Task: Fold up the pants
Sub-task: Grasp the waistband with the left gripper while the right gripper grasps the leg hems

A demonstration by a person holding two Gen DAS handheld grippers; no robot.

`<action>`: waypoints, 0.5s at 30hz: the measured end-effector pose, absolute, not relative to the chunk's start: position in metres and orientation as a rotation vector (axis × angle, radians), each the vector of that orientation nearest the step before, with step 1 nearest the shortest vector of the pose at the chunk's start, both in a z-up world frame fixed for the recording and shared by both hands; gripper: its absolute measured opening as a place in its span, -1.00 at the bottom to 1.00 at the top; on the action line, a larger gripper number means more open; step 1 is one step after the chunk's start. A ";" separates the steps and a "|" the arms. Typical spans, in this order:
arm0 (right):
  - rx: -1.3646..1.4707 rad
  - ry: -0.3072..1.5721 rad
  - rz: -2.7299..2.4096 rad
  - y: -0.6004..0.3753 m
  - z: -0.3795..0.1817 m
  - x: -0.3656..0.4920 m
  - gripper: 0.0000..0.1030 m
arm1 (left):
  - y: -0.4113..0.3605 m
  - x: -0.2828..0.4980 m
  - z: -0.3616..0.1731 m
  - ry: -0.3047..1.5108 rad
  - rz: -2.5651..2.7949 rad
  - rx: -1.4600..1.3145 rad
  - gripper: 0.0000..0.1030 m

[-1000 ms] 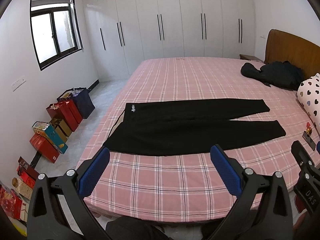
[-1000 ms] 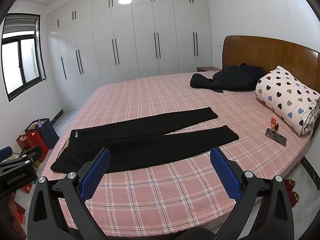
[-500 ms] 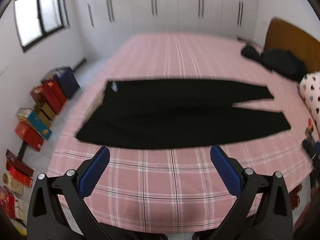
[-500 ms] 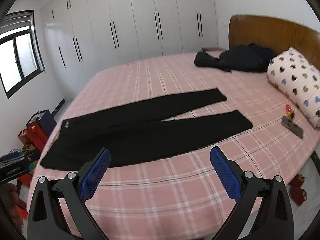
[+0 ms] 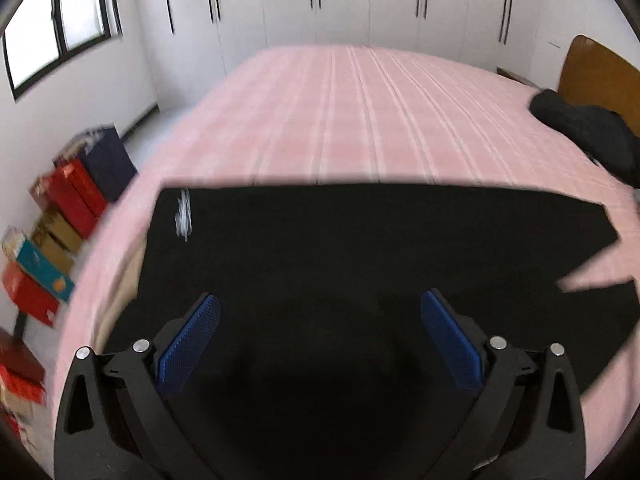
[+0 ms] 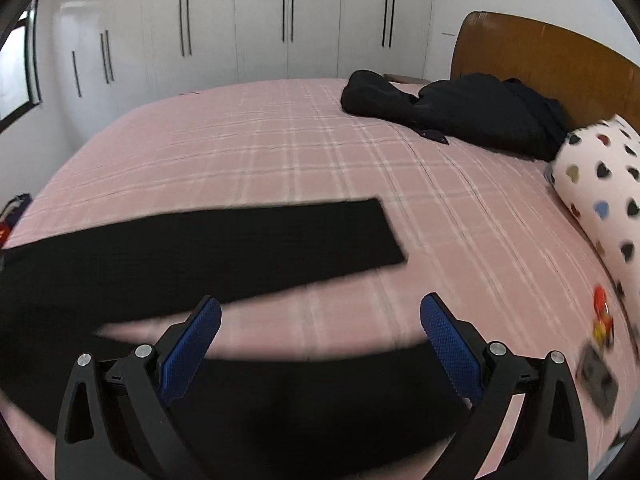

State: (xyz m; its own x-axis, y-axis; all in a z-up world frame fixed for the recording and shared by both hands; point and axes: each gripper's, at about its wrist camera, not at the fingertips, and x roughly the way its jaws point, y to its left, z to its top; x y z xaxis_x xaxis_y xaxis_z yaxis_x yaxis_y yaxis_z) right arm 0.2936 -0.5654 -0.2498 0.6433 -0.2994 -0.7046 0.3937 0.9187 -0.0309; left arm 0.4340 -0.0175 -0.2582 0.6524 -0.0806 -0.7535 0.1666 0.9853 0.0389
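Note:
Black pants (image 5: 360,248) lie flat on the pink plaid bed (image 5: 340,112), waist at the left with a small white logo (image 5: 183,216), legs running right. My left gripper (image 5: 320,320) is open and empty, low over the near waist part. In the right wrist view the far leg (image 6: 240,248) and the near leg (image 6: 320,392) lie spread apart. My right gripper (image 6: 320,320) is open and empty, over the near leg close to its cuff end.
A black jacket (image 6: 460,112) lies by the wooden headboard (image 6: 540,68). A heart-print rolled quilt (image 6: 600,184), a small red toy (image 6: 602,312) and a phone (image 6: 598,376) sit at the right. Gift bags and boxes (image 5: 60,220) stand on the floor at the left.
Both grippers have moved forward and down towards the bed, from beyond its near edge to low over the pants. Both stay open.

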 end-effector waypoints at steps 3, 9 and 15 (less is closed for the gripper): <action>0.138 0.805 -0.401 -0.602 -0.265 0.341 0.90 | -0.008 0.493 -0.273 0.867 -0.088 0.191 0.91; 0.253 0.819 -0.420 -0.659 -0.291 0.410 0.89 | 0.032 0.563 -0.294 0.917 -0.017 0.112 0.91; 0.297 0.871 -0.420 -0.675 -0.312 0.446 0.89 | 0.061 0.605 -0.332 1.062 -0.041 -0.012 0.91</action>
State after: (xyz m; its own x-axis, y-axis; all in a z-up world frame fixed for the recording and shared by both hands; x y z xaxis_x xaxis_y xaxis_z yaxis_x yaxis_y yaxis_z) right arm 0.4458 -0.6755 -0.3125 0.5708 -0.2336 -0.7871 0.4709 0.8785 0.0808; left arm 0.6049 0.0606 -0.3319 0.4865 -0.0391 -0.8728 0.0279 0.9992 -0.0292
